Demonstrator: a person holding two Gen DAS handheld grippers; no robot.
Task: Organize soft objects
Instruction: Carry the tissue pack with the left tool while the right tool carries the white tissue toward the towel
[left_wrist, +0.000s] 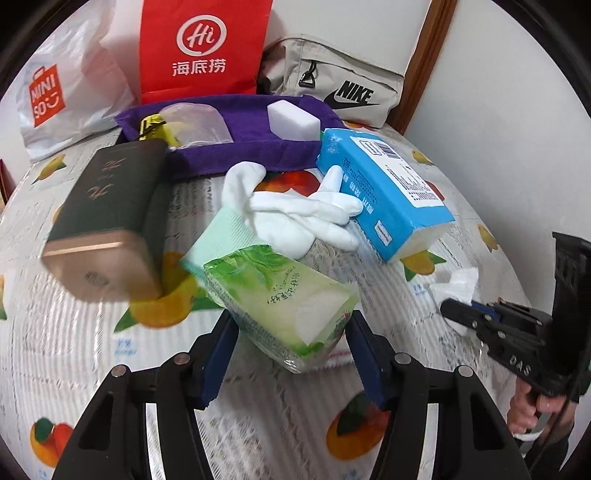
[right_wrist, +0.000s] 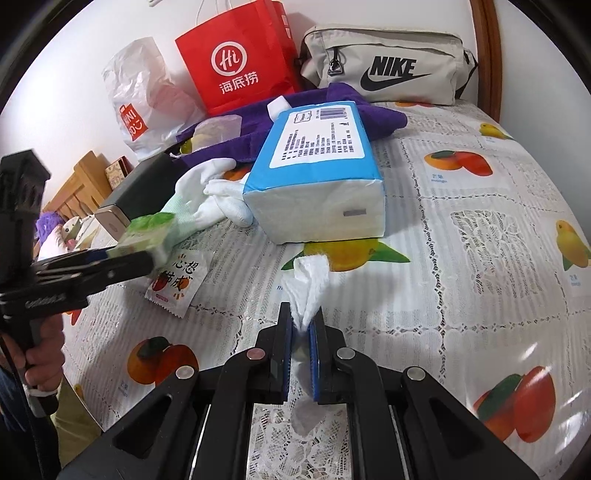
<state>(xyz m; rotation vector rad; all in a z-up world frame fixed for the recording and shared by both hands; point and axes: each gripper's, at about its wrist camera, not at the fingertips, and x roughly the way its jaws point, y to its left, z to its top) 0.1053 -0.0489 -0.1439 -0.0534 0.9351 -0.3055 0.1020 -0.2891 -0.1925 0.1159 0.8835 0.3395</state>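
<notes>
The left claw (left_wrist: 291, 354) is half closed around a green plastic-wrapped pack of tissues (left_wrist: 284, 310), which is tilted up off the fruit-printed tablecloth on the counter (right_wrist: 461, 229), so the step in hand seems to be carrying this pack. The right claw (right_wrist: 303, 328) is clamped tight on a crumpled white tissue (right_wrist: 310, 280), just in front of the blue-and-white tissue pack (right_wrist: 317, 173). Next, both should probably go to the purple cloth tray (left_wrist: 236, 155) beyond the white gloves (left_wrist: 295, 214).

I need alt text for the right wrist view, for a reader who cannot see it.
The right gripper pinches a crumpled white tissue above a fruit-print plastic tablecloth. Behind it lies a blue-and-white tissue pack beside white cloth gloves. At left, the left gripper holds a green tissue packet.
</notes>
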